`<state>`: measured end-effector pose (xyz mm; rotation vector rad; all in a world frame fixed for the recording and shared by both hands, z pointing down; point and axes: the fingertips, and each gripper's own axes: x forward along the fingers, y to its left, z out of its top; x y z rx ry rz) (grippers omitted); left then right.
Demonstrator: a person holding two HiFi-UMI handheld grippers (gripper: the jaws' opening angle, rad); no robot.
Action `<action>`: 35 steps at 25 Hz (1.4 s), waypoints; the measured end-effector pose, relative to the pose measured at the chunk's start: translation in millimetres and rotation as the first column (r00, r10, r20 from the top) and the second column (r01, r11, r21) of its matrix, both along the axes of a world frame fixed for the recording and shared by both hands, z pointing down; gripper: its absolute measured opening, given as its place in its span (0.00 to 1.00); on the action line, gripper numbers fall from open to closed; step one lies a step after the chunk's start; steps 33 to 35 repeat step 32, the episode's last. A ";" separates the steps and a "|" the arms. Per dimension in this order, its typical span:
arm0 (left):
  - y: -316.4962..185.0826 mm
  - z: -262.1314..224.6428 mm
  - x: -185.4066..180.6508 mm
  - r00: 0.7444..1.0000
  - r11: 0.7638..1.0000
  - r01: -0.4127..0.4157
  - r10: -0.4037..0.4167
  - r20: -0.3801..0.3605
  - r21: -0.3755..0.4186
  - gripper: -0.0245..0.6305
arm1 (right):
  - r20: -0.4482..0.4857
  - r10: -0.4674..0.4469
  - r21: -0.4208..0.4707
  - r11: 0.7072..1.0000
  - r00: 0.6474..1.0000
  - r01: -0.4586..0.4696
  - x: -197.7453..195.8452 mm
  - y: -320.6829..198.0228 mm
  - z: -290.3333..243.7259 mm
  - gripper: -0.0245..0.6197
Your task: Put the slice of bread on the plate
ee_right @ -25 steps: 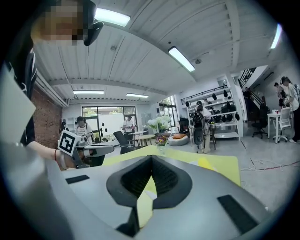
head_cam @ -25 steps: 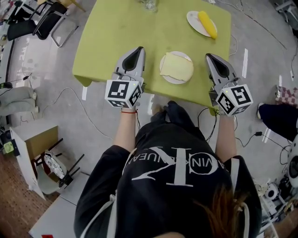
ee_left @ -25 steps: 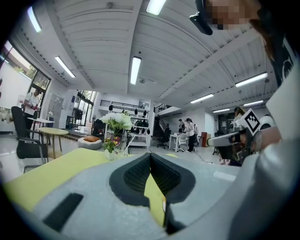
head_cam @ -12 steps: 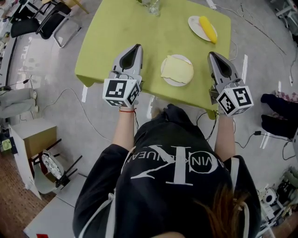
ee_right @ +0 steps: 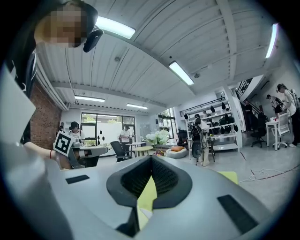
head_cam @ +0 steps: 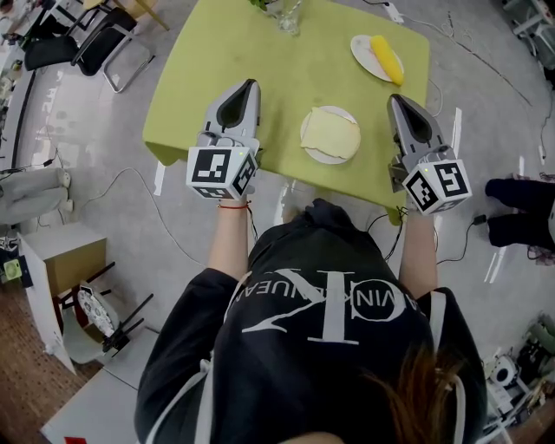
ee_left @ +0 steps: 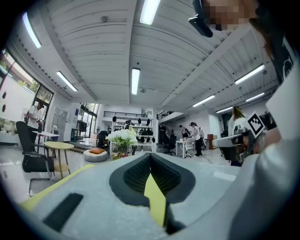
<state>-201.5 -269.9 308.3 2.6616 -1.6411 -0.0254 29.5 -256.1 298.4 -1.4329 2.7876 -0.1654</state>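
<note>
A pale slice of bread (head_cam: 330, 131) lies flat on a small white plate (head_cam: 312, 151) near the front edge of the green table (head_cam: 286, 69). My left gripper (head_cam: 249, 87) hovers to the left of the plate, shut with nothing in it. My right gripper (head_cam: 396, 100) hovers to the plate's right, also shut and empty. Both point level, away from the person. In the left gripper view the left gripper (ee_left: 151, 158) shows only green tabletop below its tips. The right gripper (ee_right: 151, 159) looks the same in its own view.
A second white plate (head_cam: 362, 52) with a yellow corn cob (head_cam: 386, 54) sits at the table's far right. A glass vase (head_cam: 287, 12) stands at the far edge. Black chairs (head_cam: 87, 43) are at upper left, cables cross the floor, and a cardboard box (head_cam: 61, 269) sits at lower left.
Both grippers have risen a little above the table, keeping their places on either side of the plate. The bread has stayed on the plate.
</note>
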 end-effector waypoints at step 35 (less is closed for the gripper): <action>0.8 -0.9 1.2 0.998 1.000 0.023 -0.023 -0.055 0.003 0.05 | 0.033 0.019 0.032 0.999 0.999 -0.020 12.1 -1.2 -7.1 0.04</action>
